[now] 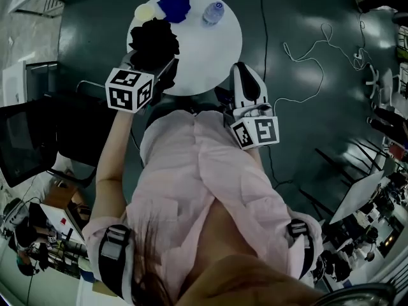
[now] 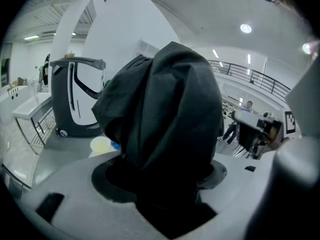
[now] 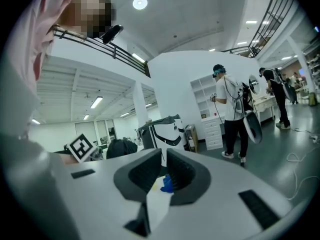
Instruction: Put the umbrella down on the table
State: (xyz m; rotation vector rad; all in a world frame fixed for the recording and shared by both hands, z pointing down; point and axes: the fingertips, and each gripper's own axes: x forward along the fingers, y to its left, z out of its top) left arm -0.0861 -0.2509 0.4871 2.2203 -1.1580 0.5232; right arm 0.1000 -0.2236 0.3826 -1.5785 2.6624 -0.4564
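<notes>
A pink shirt (image 1: 191,171) fills the head view's foreground. Beyond it, the left gripper (image 1: 155,62) clamps a folded black umbrella (image 1: 153,38), its cloth bunched in loose crumples, over the near left edge of the round white table (image 1: 210,56). Whether the umbrella touches the top cannot be told. A bottle (image 1: 213,13) stands at the far rim. The right gripper (image 1: 241,69) sits at the table's near right edge.

In the left gripper view, creased dark cloth fills the middle, pinched between the jaws.

In the right gripper view, the jaws stand pressed almost together on nothing.
</notes>
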